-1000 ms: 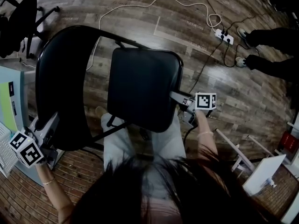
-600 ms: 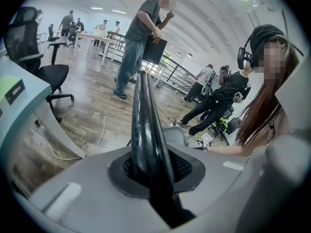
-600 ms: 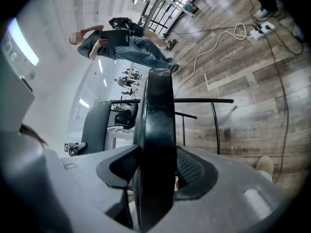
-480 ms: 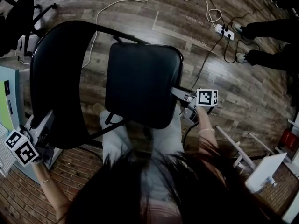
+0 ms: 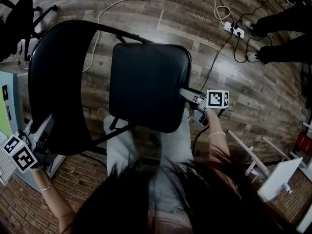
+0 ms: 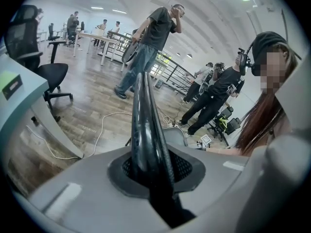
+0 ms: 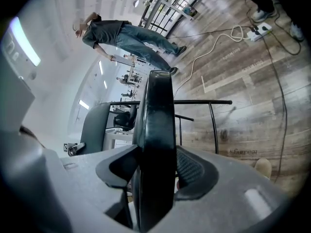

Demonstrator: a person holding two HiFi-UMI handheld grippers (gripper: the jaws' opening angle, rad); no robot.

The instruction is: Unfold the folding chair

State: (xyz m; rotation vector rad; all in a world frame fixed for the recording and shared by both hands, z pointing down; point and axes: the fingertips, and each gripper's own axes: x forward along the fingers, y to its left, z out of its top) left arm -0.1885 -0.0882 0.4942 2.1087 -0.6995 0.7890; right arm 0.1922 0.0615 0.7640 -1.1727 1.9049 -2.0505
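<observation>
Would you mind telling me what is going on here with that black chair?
A person is working on a black folding chair with a hand-held gripper in each hand. The left hand-held gripper is clamped on the edge of the backrest, and the right hand-held gripper is clamped on the side edge of the seat. The seat stands apart from the backrest, facing up; whether the chair is fully open I cannot tell.

Right tool [image 5: 185, 93] has pressed seat [image 5: 148, 84] slightly lower
</observation>
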